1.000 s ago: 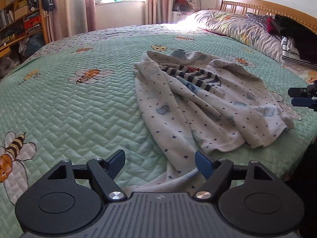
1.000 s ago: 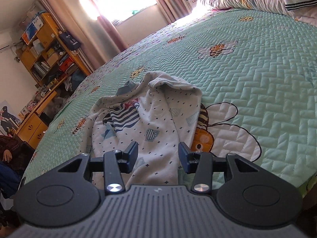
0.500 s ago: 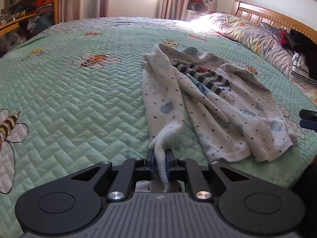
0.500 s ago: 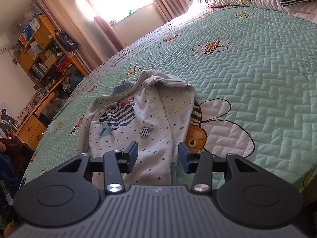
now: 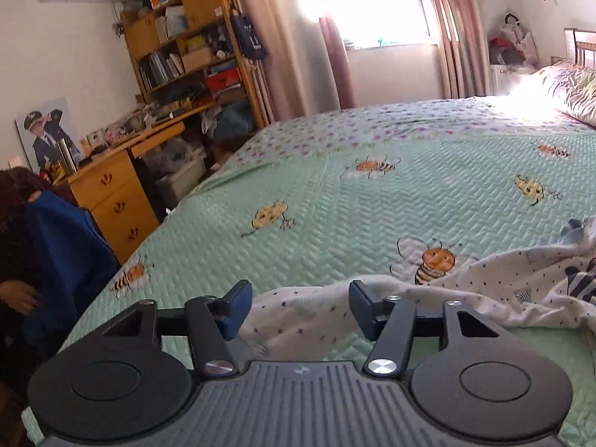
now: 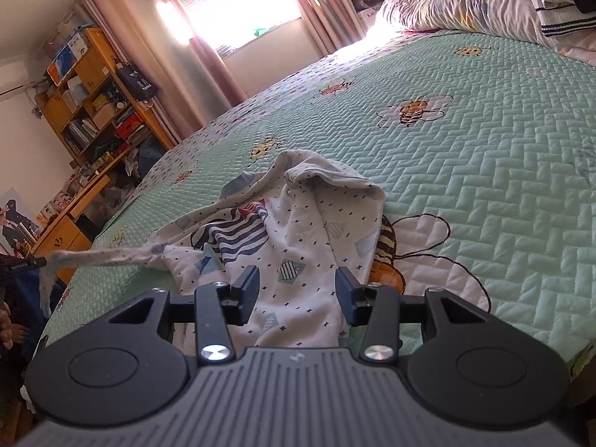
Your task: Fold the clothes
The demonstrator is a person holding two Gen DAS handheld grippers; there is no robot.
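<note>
Found the left tongs spread wide and gripping nothing, with a loose fold of the white patterned garment lying on the quilt in the gap between the two fingers. Found the right tongs likewise wide apart, hovering over the near hem of the garment, with cloth visible between and below the fingers but not pinched. Noted in the right wrist view one sleeve drawn out long toward the left frame edge, where it meets a dark tip; cannot tell there whether anything pinches it. Located the garment near the front edge of the bed, crumpled, with the striped print bunched in the middle and the far part heaped in a rounded fold. Recorded no clean fold line and no squared edges anywhere. Judged the task barely begun: at most one sleeve pulled clear. Judged outstanding: spreading the body flat, straightening the second sleeve, turning both sleeves inward, then folding the body over. Observed a pillow at the head of the bed, well apart from the work.
</note>
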